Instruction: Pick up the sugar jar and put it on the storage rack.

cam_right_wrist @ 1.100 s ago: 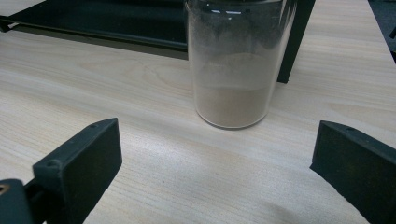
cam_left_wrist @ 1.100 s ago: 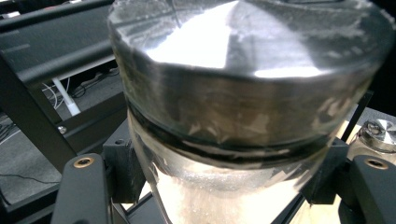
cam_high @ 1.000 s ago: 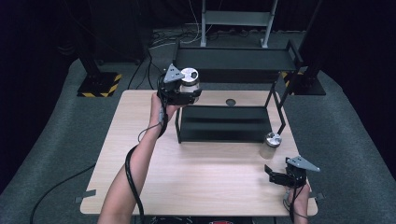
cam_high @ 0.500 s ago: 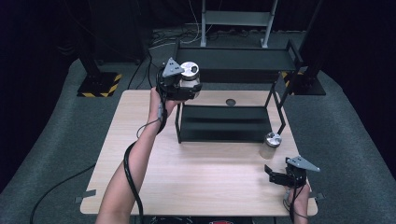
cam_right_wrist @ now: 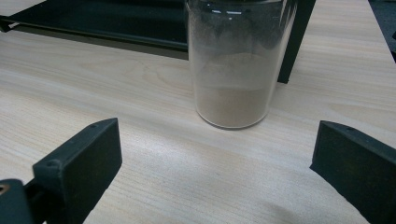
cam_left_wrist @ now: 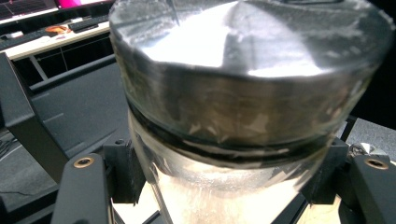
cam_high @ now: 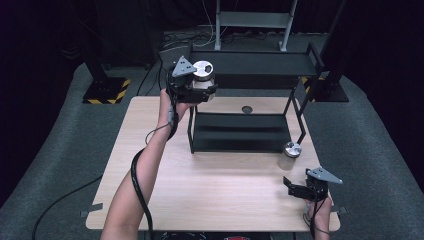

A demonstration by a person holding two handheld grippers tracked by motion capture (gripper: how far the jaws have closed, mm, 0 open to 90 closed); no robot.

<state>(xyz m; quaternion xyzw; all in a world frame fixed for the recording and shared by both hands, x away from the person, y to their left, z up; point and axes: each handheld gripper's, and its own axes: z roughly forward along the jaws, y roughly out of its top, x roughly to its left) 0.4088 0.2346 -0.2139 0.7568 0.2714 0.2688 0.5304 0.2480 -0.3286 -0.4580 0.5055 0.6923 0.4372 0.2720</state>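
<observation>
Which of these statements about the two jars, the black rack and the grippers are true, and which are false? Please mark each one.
1. The left gripper holds a jar with a metal lid in the air. True.
2. The right gripper is closed on the second jar. False: its jaws stand open, apart from that jar.
3. The second jar stands on the table, beside the rack's front right leg. True.
4. The second jar is empty. False: brownish powder fills its lower part.
5. The rack's lower shelf carries a jar. False: it is bare.
</observation>
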